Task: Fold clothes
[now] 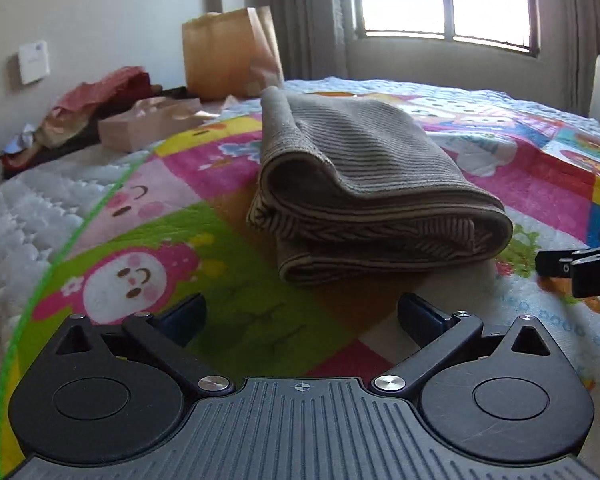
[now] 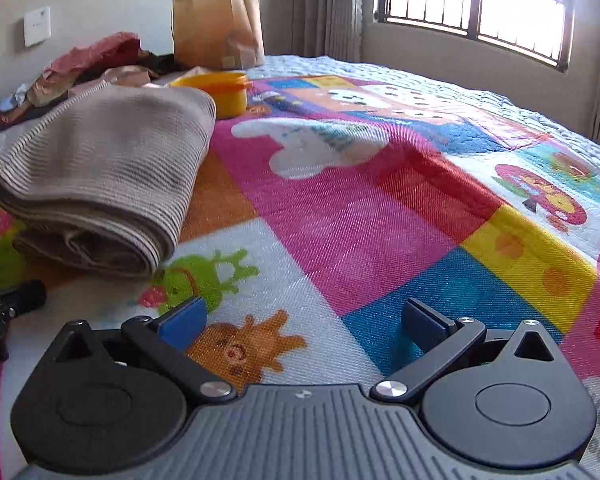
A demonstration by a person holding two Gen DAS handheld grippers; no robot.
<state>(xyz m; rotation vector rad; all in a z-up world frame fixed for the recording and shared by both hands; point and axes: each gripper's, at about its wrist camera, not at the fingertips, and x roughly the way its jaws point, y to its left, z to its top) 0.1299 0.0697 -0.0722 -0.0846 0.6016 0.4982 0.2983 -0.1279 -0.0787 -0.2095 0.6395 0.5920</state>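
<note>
A grey-brown ribbed garment [image 1: 364, 184] lies folded into a thick bundle on the colourful cartoon bedspread [image 1: 204, 248]. My left gripper [image 1: 300, 316] stands open just in front of the bundle, with nothing between its blue pads. The right gripper's black fingertip [image 1: 572, 268] pokes in at the right edge of the left wrist view. In the right wrist view the same folded garment [image 2: 100, 184] sits to the upper left, and my right gripper [image 2: 304, 320] stands open over the bedspread [image 2: 380, 220], empty and apart from the cloth. Part of the left gripper [image 2: 8, 304] shows at the left edge.
A brown paper bag [image 1: 228, 56] stands at the bed's far side by the wall, with a pile of reddish clothes [image 1: 100, 96] and a pink box [image 1: 148, 124] beside it. A yellow tub [image 2: 220, 92] sits behind the garment. Curtains and a bright barred window [image 2: 480, 4] lie beyond.
</note>
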